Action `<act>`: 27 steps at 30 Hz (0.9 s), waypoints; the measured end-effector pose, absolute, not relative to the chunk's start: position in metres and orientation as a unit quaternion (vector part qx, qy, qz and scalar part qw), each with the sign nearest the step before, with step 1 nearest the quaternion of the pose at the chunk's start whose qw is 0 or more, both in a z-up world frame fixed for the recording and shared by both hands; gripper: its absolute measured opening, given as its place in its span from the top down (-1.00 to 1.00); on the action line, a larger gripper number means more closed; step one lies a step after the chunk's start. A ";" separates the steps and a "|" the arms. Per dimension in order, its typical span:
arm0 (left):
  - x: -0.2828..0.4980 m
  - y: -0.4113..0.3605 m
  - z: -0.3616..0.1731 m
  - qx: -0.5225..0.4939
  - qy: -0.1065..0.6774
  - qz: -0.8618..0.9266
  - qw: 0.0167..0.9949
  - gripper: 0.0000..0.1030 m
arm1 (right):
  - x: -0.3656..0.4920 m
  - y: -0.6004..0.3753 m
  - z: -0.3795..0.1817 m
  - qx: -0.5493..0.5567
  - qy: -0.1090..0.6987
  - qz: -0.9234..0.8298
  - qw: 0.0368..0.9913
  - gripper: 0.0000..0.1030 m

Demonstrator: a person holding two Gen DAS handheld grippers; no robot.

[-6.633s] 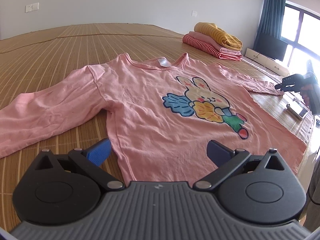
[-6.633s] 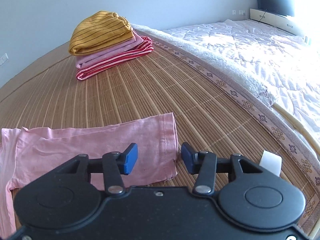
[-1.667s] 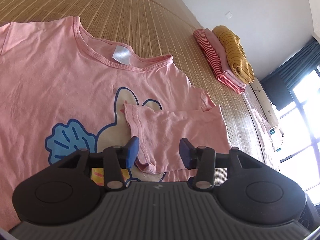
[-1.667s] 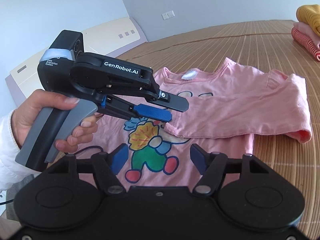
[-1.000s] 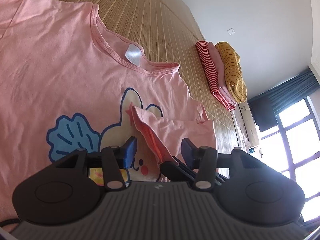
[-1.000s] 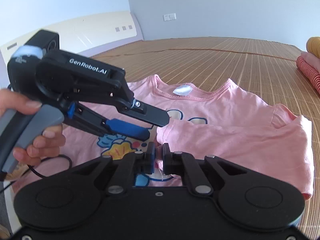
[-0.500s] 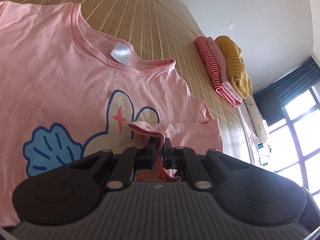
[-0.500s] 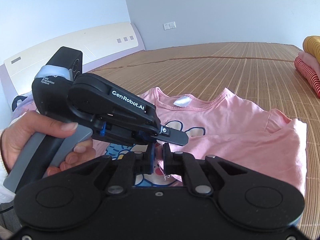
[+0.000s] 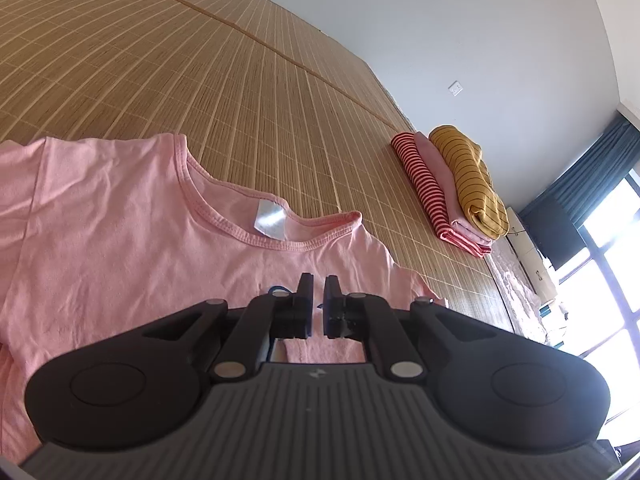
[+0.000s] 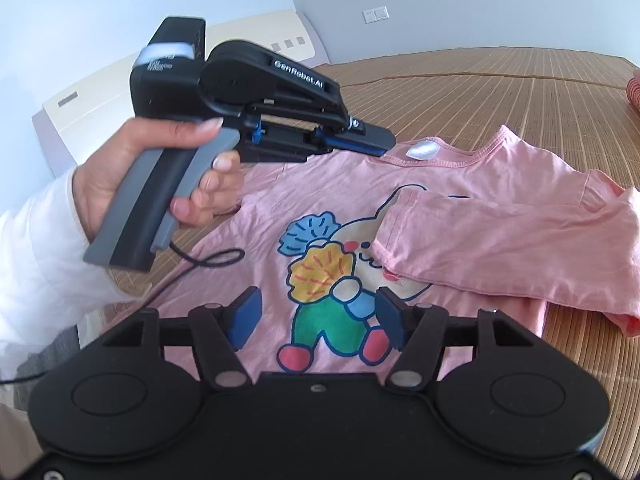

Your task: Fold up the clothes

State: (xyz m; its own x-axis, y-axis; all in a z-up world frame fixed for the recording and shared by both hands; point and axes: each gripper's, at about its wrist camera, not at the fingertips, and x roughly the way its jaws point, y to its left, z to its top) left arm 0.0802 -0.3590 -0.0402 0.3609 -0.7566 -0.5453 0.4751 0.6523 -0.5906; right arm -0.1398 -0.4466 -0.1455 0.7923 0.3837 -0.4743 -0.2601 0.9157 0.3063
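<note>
A pink long-sleeve shirt (image 9: 120,248) with a cartoon rabbit print (image 10: 328,272) lies face up on the bamboo mat. Its one sleeve (image 10: 500,240) is folded across the chest, and the cuff rests on the print. My left gripper (image 9: 316,292) is shut with nothing between its fingers. In the right wrist view the left gripper (image 10: 376,145) hovers above the collar, held by a hand (image 10: 160,168). My right gripper (image 10: 316,316) is open over the lower part of the print and holds nothing.
A stack of folded clothes (image 9: 452,188), striped red, pink and mustard, sits far off on the mat (image 9: 200,80). A black cable (image 10: 208,260) trails over the shirt's left edge. A cream headboard (image 10: 100,92) stands behind the hand. Windows (image 9: 600,280) are at the right.
My right gripper has opened and let go of the sleeve cuff. The left gripper has risen toward the collar without the cuff. The sleeve now lies flat across the chest.
</note>
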 end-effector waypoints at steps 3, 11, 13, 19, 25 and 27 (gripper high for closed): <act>0.079 -0.358 -0.049 -0.165 0.440 -0.392 0.791 0.88 | -0.136 -0.442 -0.150 0.096 0.278 0.163 0.942 -0.30; 0.059 -0.373 -0.068 -0.117 0.460 -0.400 0.784 0.29 | -0.124 -0.449 -0.154 0.097 0.267 0.117 0.952 -0.31; 0.056 -0.376 -0.068 -0.103 0.453 -0.403 0.789 -0.09 | -0.125 -0.449 -0.155 0.091 0.271 0.120 0.951 -0.32; 0.054 -0.373 -0.066 -0.097 0.445 -0.402 0.794 -0.10 | -0.133 -0.450 -0.154 0.088 0.271 0.113 0.952 -0.33; 0.055 -0.351 -0.062 -0.114 0.436 -0.395 0.801 -0.11 | -0.129 -0.452 -0.147 0.087 0.230 0.080 0.966 -0.24; 0.055 -0.344 -0.060 -0.119 0.433 -0.392 0.803 -0.12 | -0.120 -0.446 -0.144 0.066 0.229 0.074 0.968 -0.17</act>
